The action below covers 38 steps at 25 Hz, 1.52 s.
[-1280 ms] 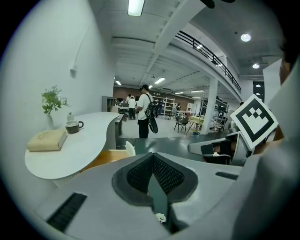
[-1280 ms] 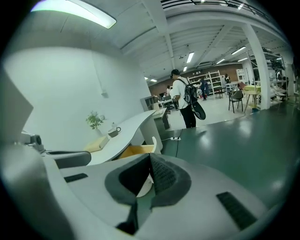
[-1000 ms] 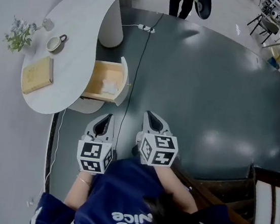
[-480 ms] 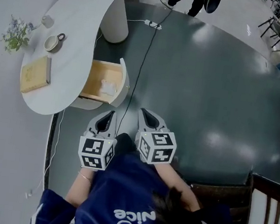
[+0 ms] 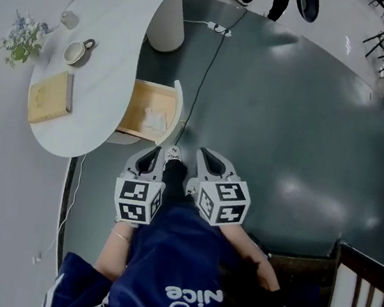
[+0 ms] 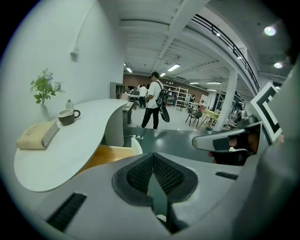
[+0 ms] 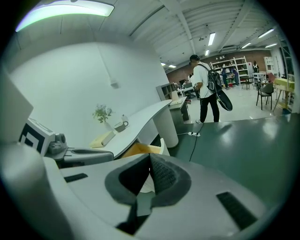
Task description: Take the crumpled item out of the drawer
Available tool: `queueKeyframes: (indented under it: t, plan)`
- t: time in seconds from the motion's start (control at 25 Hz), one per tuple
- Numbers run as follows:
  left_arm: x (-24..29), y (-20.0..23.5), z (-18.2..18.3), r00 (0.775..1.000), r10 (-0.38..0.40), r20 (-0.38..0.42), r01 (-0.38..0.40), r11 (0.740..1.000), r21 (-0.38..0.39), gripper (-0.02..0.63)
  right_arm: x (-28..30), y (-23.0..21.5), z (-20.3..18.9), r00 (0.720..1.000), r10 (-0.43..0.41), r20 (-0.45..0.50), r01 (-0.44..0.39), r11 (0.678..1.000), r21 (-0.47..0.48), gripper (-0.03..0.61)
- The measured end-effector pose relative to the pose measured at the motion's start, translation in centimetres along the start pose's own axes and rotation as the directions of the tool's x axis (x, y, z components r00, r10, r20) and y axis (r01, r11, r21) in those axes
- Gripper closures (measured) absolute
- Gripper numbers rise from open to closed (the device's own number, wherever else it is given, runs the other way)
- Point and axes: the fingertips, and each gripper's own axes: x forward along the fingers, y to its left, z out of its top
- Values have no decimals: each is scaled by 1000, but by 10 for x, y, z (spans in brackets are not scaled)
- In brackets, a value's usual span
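- Head view: the white curved bench [image 5: 117, 27] carries a book [image 5: 48, 97], a cup [image 5: 77, 53] and a small bunch of flowers [image 5: 22, 39].
- Under the bench's edge the drawer [image 5: 176, 112] stands pulled open, its wooden inside in view. The crumpled item [image 5: 156, 118], white, lies inside it near the drawer front.
- The left gripper [image 5: 152, 154] and the right gripper [image 5: 207, 158] are held side by side over the dark floor [image 5: 287, 127], just short of the drawer, both pointing toward it. Neither touches the drawer or the crumpled item.
- A shoe [image 5: 174, 154] of the person shows between the two grippers, and a cable [image 5: 198, 94] runs across the floor past the drawer front.
- Left gripper view: the fingers [image 6: 138, 176] are closed tip to tip with nothing between them. Beyond them are the bench [image 6: 84, 140], the cup [image 6: 68, 116], the book [image 6: 37, 135] and the wooden edge of the drawer [image 6: 110, 153]. The crumpled item cannot be made out here.
- Right gripper view: the fingers [image 7: 164, 176] meet at their tips and hold nothing. The open drawer [image 7: 163, 145] lies straight ahead, below the bench [image 7: 145, 117], with the left gripper [image 7: 89, 154] alongside.
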Motion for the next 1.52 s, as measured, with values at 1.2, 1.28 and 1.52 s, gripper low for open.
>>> queueKeyframes:
  t: [1.2, 1.28, 1.52]
  plan:
    - [143, 117, 7, 966, -67, -251, 59, 997, -42, 543, 126, -23, 83, 983, -166, -79, 166, 986, -4, 571]
    - [149, 117, 1, 957, -59, -283, 47, 998, -50, 521, 130, -28, 86, 985, -149, -86, 150, 989, -1, 571]
    - [165, 123, -13, 936, -15, -351, -12, 997, -74, 469, 143, -38, 96, 989, -91, -119, 90, 996, -14, 571]
